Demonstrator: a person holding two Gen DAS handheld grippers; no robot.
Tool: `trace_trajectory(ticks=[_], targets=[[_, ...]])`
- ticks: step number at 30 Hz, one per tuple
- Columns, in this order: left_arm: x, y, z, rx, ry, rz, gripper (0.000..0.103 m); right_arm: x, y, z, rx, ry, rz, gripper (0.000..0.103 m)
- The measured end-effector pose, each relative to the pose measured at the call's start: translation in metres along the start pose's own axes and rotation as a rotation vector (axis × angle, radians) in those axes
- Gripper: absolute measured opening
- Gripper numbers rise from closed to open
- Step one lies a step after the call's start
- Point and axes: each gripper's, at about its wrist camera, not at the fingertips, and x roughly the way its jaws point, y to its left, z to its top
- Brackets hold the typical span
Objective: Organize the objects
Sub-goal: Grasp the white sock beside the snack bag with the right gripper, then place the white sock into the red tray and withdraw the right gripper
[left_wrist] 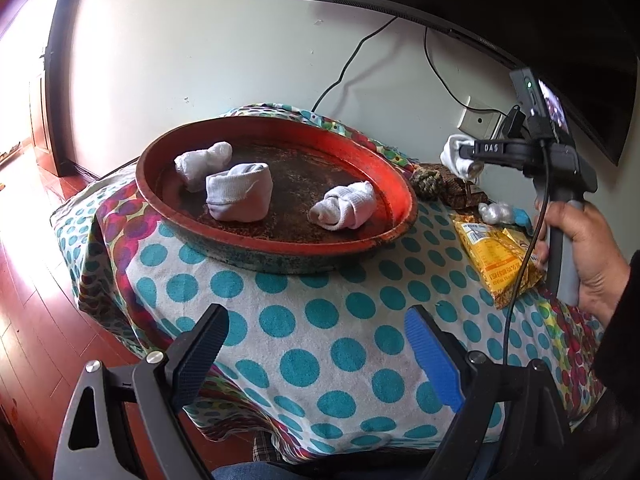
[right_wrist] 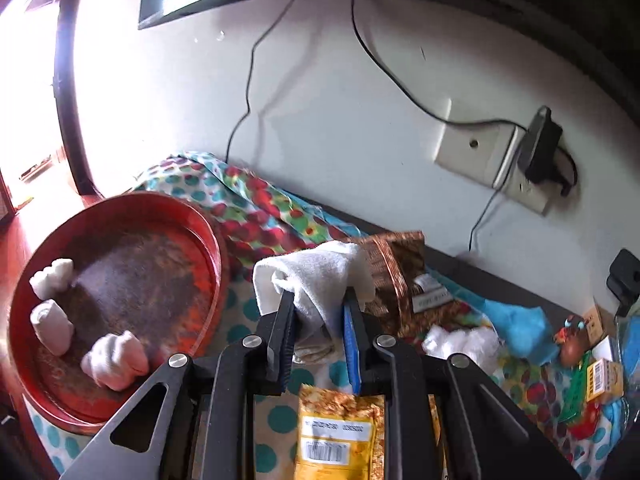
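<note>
A round red tray (left_wrist: pixel 400 184) (right_wrist: pixel 208 240) rests on the dotted cloth and holds three rolled white socks (left_wrist: pixel 239 192) (right_wrist: pixel 114 360). My right gripper (right_wrist: pixel 319 304) (left_wrist: pixel 466 156) is shut on another white sock (right_wrist: pixel 316 272) (left_wrist: pixel 454 152), lifted above the cloth to the right of the tray. A hand (left_wrist: pixel 584 248) holds that gripper's handle. My left gripper (left_wrist: pixel 316 332) stands open near the front edge of the cloth, with nothing between its fingers.
A yellow snack packet (left_wrist: pixel 494 256) (right_wrist: pixel 340 432) lies right of the tray. A brown woven basket (right_wrist: pixel 396 268) (left_wrist: pixel 440 184), a white bundle (right_wrist: pixel 460 340), blue cloth (right_wrist: pixel 520 328) and small boxes (right_wrist: pixel 600 376) crowd the right side. A screen (left_wrist: pixel 480 8), cables and a wall socket (right_wrist: pixel 480 152) lie behind.
</note>
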Motion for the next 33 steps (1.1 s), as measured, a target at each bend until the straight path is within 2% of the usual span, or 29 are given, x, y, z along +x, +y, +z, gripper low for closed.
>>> trace_trajectory(ticks=[3, 5, 7, 13, 15, 20, 24, 27, 33], targets=[[0.000, 0.002, 0.001, -0.003, 0.000, 0.000, 0.092, -0.003, -0.004, 0.005, 0.042, 0.011, 0.047, 0.020], [0.000, 0.004, 0.001, -0.002, -0.001, 0.006, 0.092, -0.004, -0.018, 0.009, 0.150, 0.027, 0.120, 0.020], [-0.001, 0.005, 0.002, -0.008, -0.005, 0.006, 0.092, -0.008, -0.031, 0.013, 0.221, 0.023, 0.147, 0.020], [0.000, 0.009, 0.003, -0.031, 0.003, 0.002, 0.092, -0.017, -0.042, 0.023, 0.244, 0.022, 0.151, 0.020], [0.000, 0.010, 0.004, -0.029, 0.001, 0.008, 0.092, -0.019, -0.045, 0.024, 0.266, 0.029, 0.184, 0.020], [-0.001, 0.014, 0.005, -0.042, -0.007, 0.018, 0.092, -0.026, -0.043, 0.025, 0.238, 0.024, 0.164, 0.020], [0.000, 0.013, 0.004, -0.045, 0.002, 0.019, 0.092, -0.024, -0.024, 0.027, 0.201, 0.023, 0.157, 0.020], [0.000, 0.011, 0.003, -0.028, 0.000, 0.025, 0.092, -0.017, 0.004, 0.025, 0.154, 0.031, 0.172, 0.020], [-0.002, 0.013, 0.005, -0.029, -0.009, 0.038, 0.092, 0.011, 0.087, 0.028, -0.011, 0.062, 0.213, 0.020]])
